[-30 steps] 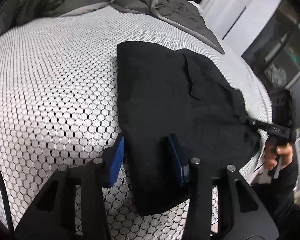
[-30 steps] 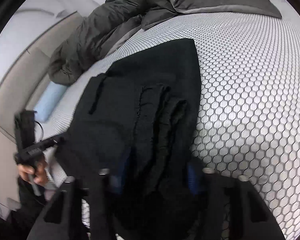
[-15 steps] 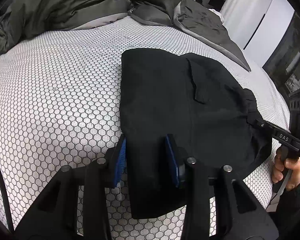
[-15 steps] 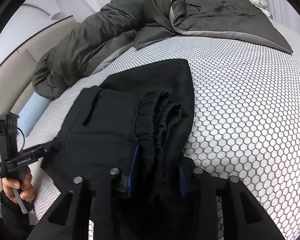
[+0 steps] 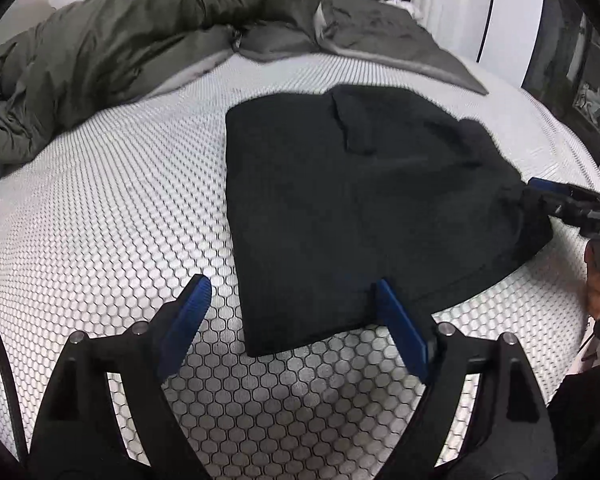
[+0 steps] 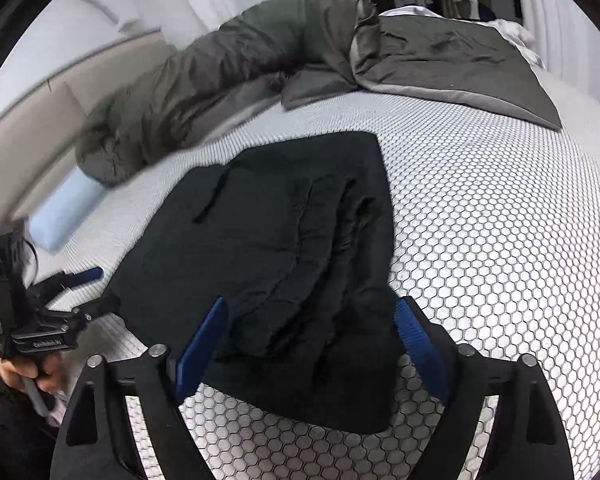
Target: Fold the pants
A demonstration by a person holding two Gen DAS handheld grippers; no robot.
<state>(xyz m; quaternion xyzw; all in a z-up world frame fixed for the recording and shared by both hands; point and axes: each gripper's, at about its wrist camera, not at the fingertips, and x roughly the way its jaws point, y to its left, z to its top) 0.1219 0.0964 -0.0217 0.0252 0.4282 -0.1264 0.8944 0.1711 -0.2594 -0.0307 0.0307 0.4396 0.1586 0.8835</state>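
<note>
Pants location: the black pants (image 5: 360, 208) lie flat on the honeycomb-patterned mattress (image 5: 100, 220), folded into a compact, roughly rectangular stack. The gathered waistband end (image 6: 332, 320) forms the thick, wrinkled side of the stack.

Left gripper state: the left gripper (image 5: 292, 304) has its blue pads spread wide and holds nothing. The near corner of the stack lies between the pads; the fabric does not appear clamped.

Right gripper state: the right gripper (image 6: 312, 336) is likewise spread wide and empty. The bunched waistband edge sits between its pads, with no visible pinch.

Long axis: in the left wrist view the stack runs near to far, away from the left gripper. Its left edge is straight; its right side bulges toward the right gripper.

Direction from tools: the stack lies directly ahead of both grippers. The two approach from adjacent sides, the left at the smooth near corner and the right at the thick waistband side.

Nearer hand: both tools are at the cloth edge. The right gripper has more fabric inside its opening.

Task estimate: the fold appears largely complete. Any further fold would likely carry the near edge toward the far edge.

Surroundings: a dark grey duvet (image 6: 440, 56) is heaped at the far end of the bed, well apart from the stack. A light blue pillow (image 6: 66, 212) lies at the far left.
</note>
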